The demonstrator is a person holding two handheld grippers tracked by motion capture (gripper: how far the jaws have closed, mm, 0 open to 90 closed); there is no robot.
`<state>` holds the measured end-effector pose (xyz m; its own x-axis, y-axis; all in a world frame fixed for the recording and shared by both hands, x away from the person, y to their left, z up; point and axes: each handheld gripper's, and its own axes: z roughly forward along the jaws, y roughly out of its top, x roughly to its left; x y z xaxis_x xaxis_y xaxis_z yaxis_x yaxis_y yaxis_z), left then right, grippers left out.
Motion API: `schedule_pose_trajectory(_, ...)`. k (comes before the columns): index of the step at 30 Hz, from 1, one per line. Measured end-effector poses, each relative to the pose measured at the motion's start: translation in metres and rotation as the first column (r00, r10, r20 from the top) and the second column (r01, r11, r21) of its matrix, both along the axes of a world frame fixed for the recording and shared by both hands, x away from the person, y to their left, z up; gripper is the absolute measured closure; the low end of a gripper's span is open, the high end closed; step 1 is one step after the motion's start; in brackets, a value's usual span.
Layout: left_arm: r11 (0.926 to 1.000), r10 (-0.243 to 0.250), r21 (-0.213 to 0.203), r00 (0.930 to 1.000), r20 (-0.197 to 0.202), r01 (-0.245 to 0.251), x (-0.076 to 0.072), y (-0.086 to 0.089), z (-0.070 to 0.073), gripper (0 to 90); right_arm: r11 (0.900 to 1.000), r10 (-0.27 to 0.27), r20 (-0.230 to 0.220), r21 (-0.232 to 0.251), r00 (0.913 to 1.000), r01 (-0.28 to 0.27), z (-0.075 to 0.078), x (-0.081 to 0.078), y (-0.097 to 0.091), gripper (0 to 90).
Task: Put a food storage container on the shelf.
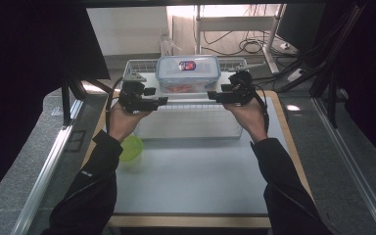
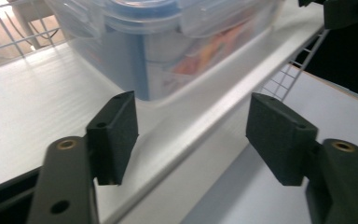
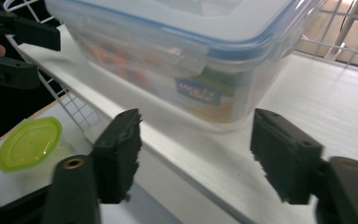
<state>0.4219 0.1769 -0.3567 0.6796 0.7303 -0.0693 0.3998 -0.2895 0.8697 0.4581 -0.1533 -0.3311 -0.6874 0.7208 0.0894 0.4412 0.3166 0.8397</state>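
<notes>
The left gripper (image 1: 162, 100) stood wide, nothing between its matte black pads. The clear plastic container (image 1: 188, 73), rectangular with a blue-rimmed clip lid, rested on the white wire rack (image 1: 191, 122). The right gripper (image 1: 212, 96) stood equally wide and empty beside it.

No text on the container's label (image 3: 198, 92) is legible.

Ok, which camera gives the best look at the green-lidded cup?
The right gripper view: the green-lidded cup shows its whole round lid from above, on the table beside the wire rack. The high view has the cup small and partly behind the person's left forearm.
</notes>
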Motion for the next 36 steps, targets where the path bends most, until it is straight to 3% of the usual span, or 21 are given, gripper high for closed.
schedule_pose_trajectory(4,0.9997,-0.025,0.005,0.9996,0.013,0.025,-0.012,0.001,0.0,25.6,0.9993,0.035,0.001,-0.011,0.9994,-0.035,-0.002,-0.008,0.0,23.1)
schedule_pose_trajectory(12,0.9979,-0.065,-0.002,0.9978,0.009,0.065,-0.033,-0.001,-0.007,15.3,0.9965,0.068,0.057,-0.052,0.9961,-0.065,-0.006,-0.029,-0.003,14.5)
schedule_pose_trajectory(25,0.9935,-0.114,0.002,0.9932,0.024,0.114,-0.076,-0.003,-0.029,9.2,0.9966,0.083,0.096,-0.005,0.992,-0.082,-0.015,-0.064,-0.012,8.2)
schedule_pose_trajectory(31,0.9928,-0.117,0.029,0.9922,0.042,0.116,-0.093,-0.006,-0.04,6.0,0.9968,0.079,0.103,0.006,0.9916,-0.08,-0.025,-0.081,-0.017,3.7)
schedule_pose_trajectory(36,0.9936,-0.113,0.012,0.9924,0.048,0.113,-0.105,-0.007,-0.052,5.1,0.9955,0.094,0.094,0.004,0.9912,-0.095,-0.037,-0.094,-0.021,1.8)
